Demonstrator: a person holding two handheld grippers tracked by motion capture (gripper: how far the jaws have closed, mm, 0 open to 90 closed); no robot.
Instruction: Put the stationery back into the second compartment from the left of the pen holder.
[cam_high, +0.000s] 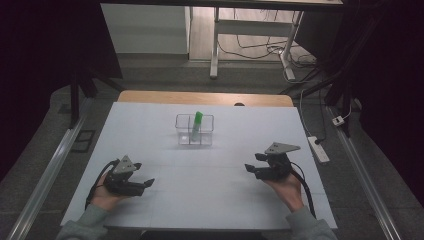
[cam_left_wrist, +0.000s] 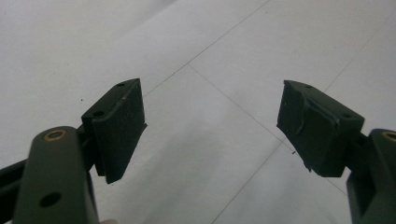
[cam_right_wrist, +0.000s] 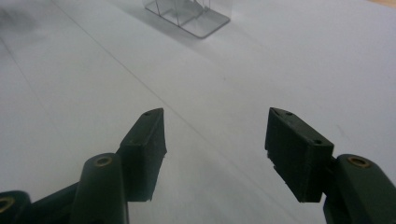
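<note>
Green marker (cam_high: 197, 123) standing tilted inside clear divided container (cam_high: 194, 130), mid-table on white sheet (cam_high: 210, 200), well apart from both grippers. Left gripper (cam_high: 146, 183) low at near-left, jaws spread wide, nothing between them; right gripper (cam_high: 253, 163) at near-right, jaws apart and empty, container's base corner (cam_right_wrist: 191, 16) far ahead
</note>
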